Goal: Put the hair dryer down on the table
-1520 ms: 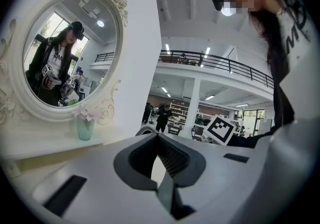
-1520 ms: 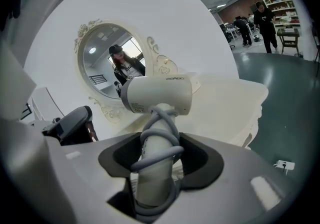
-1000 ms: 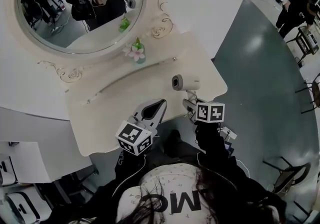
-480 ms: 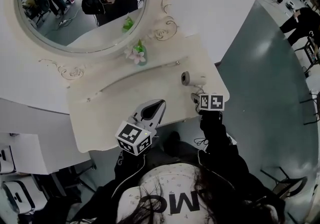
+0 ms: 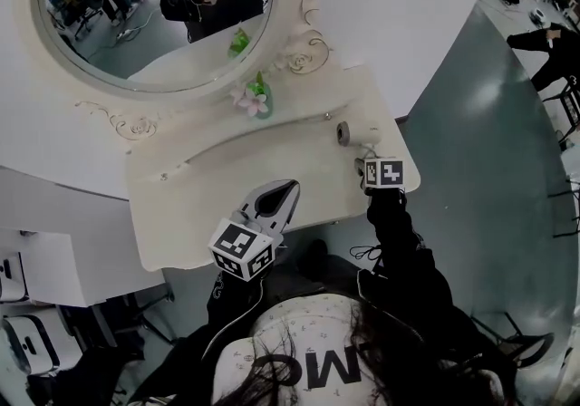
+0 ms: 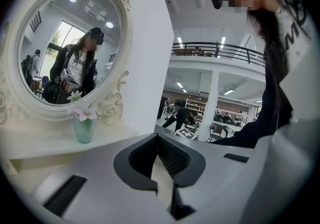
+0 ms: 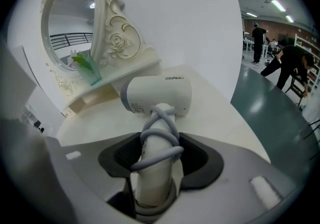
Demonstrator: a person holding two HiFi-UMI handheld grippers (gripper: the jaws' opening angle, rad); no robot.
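A white hair dryer [image 7: 157, 95] with its grey cord wound round the handle is in my right gripper [image 7: 159, 150], whose jaws are shut on that handle. In the head view the hair dryer [image 5: 346, 133] is low over the right end of the cream dressing table [image 5: 227, 187], in front of my right gripper [image 5: 367, 157]. Whether it touches the tabletop [image 7: 215, 113] I cannot tell. My left gripper [image 5: 288, 188] hovers over the table's front edge, its fingertips meeting with nothing between them; its own view shows the left gripper [image 6: 158, 140] the same way.
An oval mirror [image 5: 136, 14] in an ornate frame stands behind the table. A small vase with a pink flower [image 5: 256, 98] sits on the raised shelf below it. The table's right edge drops to a green floor [image 5: 471, 123]. People stand far off at the right.
My right gripper has carried the hair dryer farther back and to the right over the table, and lower. The left gripper has stayed in place.
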